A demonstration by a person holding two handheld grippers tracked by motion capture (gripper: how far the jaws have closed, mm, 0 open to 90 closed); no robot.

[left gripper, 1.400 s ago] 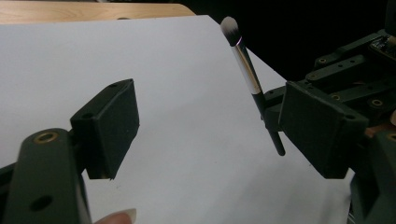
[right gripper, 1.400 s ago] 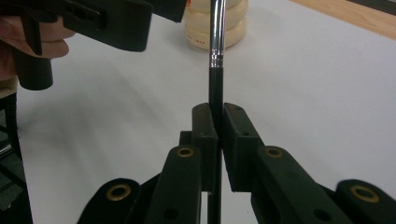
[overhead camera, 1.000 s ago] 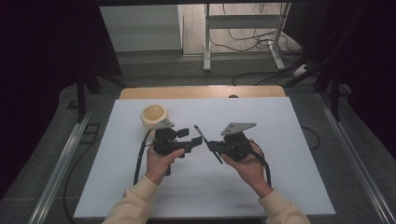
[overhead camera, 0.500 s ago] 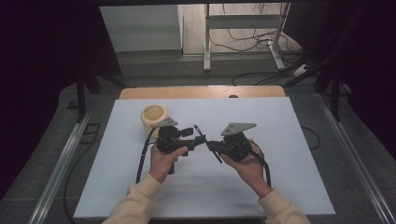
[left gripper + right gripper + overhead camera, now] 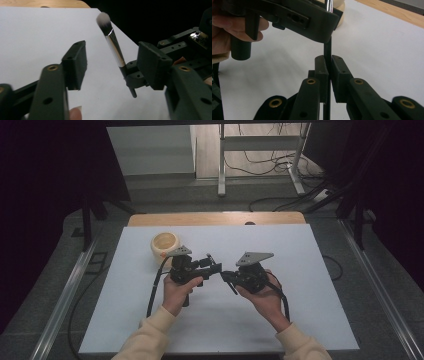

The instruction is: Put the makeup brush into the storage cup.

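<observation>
Surface: we work over a white table (image 5: 310,270).
Right gripper (image 5: 229,276): clamped tight on the makeup brush (image 5: 113,45) by its dark handle.
Left gripper (image 5: 212,265): jaws spread wide around the brush, not touching.
Bowl (image 5: 164,245): behind our left hand.

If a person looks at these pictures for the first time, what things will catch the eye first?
First, the makeup brush, held near the middle of the white table: the right gripper is shut on its dark handle, with the pale bristles pointing up. Next, the left gripper, whose open jaws stand on either side of the brush. Last, the cream-coloured bowl at the table's far left, just behind the left gripper.
</observation>
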